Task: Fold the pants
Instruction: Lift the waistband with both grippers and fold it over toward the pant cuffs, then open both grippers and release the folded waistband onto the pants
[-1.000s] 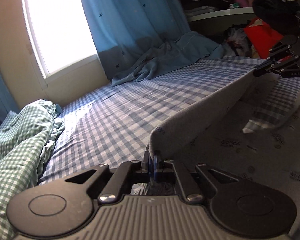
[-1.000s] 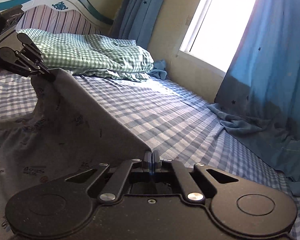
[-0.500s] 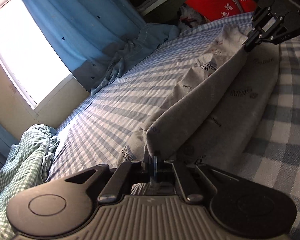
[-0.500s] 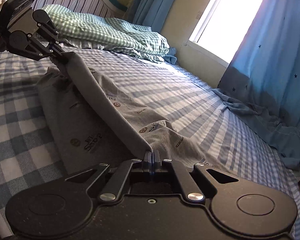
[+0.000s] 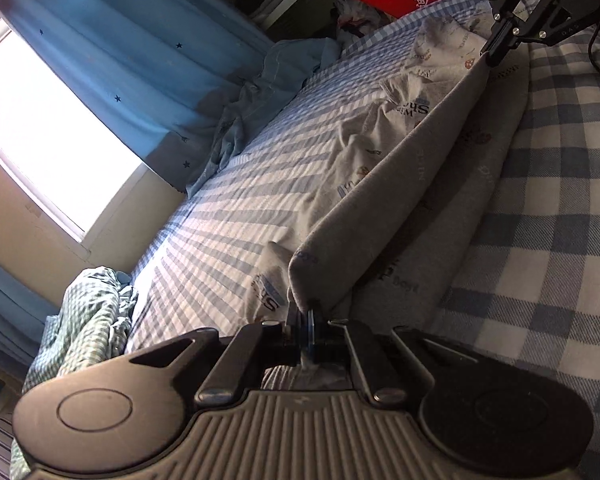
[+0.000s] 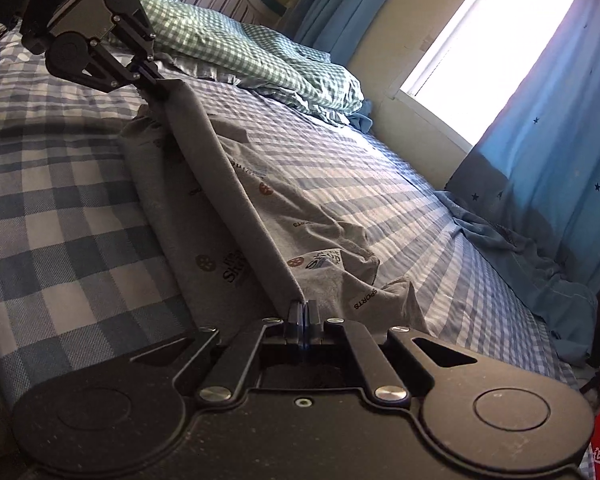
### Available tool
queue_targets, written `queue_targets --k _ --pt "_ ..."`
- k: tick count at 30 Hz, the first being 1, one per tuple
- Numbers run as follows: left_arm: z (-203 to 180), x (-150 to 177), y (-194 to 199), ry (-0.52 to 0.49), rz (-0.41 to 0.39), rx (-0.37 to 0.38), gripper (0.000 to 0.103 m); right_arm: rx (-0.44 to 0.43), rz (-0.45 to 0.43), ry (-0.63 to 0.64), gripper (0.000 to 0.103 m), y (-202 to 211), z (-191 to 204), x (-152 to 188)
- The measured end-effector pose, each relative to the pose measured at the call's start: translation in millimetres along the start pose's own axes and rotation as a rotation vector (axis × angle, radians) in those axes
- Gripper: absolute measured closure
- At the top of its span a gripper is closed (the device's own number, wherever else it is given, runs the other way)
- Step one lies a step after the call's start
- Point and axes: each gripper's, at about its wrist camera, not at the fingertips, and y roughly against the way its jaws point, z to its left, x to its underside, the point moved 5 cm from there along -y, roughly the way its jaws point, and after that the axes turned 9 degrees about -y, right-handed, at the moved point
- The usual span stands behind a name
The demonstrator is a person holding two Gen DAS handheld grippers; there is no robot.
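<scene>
The pants (image 5: 384,200) are matt grey knit cloth with small printed logos. Beneath them the bedsheet (image 5: 548,208) is woven checked cotton, slightly coarse. Beside the pants, each gripper's (image 6: 302,314) arms look like matt black plastic with shiny metal rivets.

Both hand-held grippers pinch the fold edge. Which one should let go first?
Probably neither: the left hand-held gripper and right hand-held gripper hold opposite ends of the pants equally low over the bed.
</scene>
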Motion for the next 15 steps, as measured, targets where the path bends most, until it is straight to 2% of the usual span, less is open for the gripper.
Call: queue_targets --k 6,9,10,11,13,14,15 --pt "-10 12 -1 0.071 0.016 0.050 0.100 -0.007 0.038 0.032 0.103 -4 17 18" --pt "-2 16 1 0.149 0.028 0.081 0.089 0.003 0.040 0.050 0.103 -6 21 20" --pt "1 18 3 0.191 0.032 0.099 0.071 0.004 0.040 0.046 0.102 -6 22 21" --pt "4 20 6 0.242 0.030 0.124 0.047 0.006 0.037 0.039 0.100 -7 20 22" --pt "10 24 11 0.323 0.013 0.145 0.028 0.010 0.035 0.018 0.091 -6 20 23" --pt "13 25 14 0.367 0.011 0.157 0.025 0.012 0.029 0.004 0.090 -5 19 25" --pt "14 26 16 0.405 0.013 0.168 0.023 0.012 0.025 -0.009 0.085 -4 18 26"
